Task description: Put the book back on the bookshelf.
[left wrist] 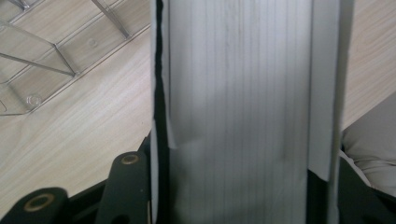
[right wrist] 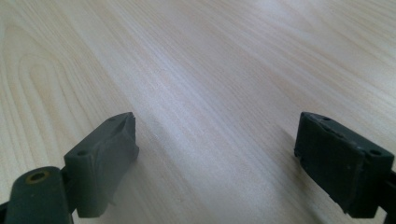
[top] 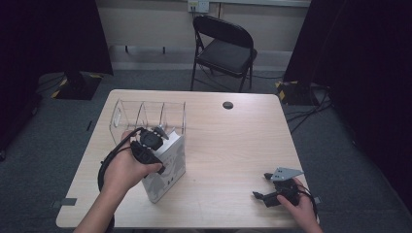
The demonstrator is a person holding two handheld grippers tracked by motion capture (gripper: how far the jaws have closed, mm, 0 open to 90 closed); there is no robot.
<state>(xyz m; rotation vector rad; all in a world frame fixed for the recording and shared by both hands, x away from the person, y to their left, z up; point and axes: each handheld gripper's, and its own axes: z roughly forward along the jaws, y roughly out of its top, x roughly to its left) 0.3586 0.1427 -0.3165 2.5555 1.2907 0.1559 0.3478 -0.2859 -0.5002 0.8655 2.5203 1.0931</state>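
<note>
A thick white box (top: 167,167) stands upright on the wooden table (top: 233,141), just in front of a clear plastic rack (top: 145,114) with several dividers. My left gripper (top: 156,138) grips the box at its top from above. In the left gripper view the box's pale ribbed face (left wrist: 238,102) sits between the two black jaws, with the gripper (left wrist: 240,186) shut on it and the rack (left wrist: 46,60) at the upper left. My right gripper (top: 262,186) rests low at the table's front right, held by a hand. It is open (right wrist: 233,158) over bare wood, with nothing between its pads.
A black folding chair (top: 226,48) stands beyond the table's far edge. A small dark round cap (top: 227,105) sits in the tabletop near the back. Dark curtains hang at both sides, and cables lie on the floor to the right.
</note>
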